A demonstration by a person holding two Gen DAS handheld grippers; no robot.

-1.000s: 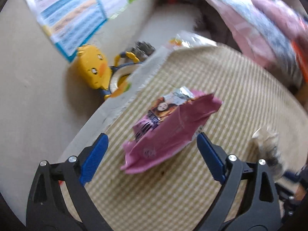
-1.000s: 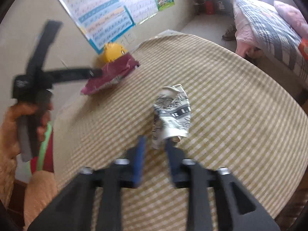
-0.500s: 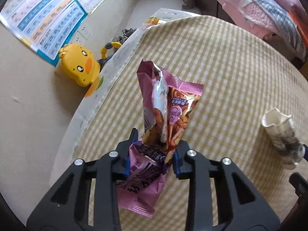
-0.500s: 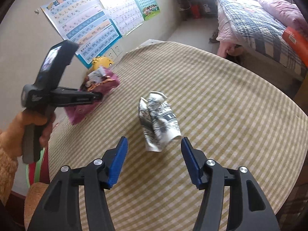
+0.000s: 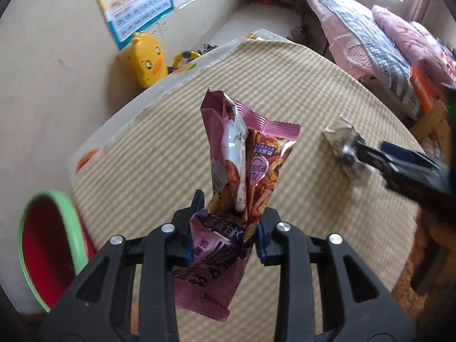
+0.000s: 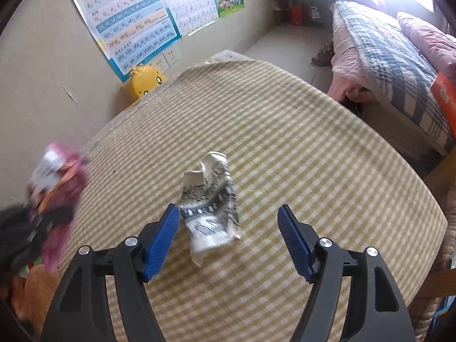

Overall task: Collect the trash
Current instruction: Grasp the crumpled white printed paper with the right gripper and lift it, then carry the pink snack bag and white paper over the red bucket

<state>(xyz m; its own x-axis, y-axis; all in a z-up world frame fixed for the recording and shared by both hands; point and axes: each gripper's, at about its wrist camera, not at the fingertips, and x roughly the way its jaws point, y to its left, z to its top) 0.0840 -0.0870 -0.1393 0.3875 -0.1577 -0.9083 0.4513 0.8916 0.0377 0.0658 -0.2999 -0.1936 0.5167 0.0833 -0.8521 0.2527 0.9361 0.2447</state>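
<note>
Left gripper [image 5: 225, 236] pinches glossy pink wrapper [image 5: 242, 156]; crumpled, perhaps paper, cup [image 6: 209, 208] lies between right gripper [image 6: 228, 239] pads.

Snack wrapper [image 5: 245, 168] was pink-purple w/ orange-brown print & a silver inner strip. Crumpled paper cup [image 6: 209, 208] was white w/ grey-black sketchy print. Tablecloth [image 6: 285, 131] had olive-yellow & cream checks. Both grippers' pads [image 6: 162, 242] were blue, arms black. Bin [image 5: 48, 253] was red inside w/ green rim. Duck toy [image 5: 146, 59] was yellow w/ an orange beak.
</note>
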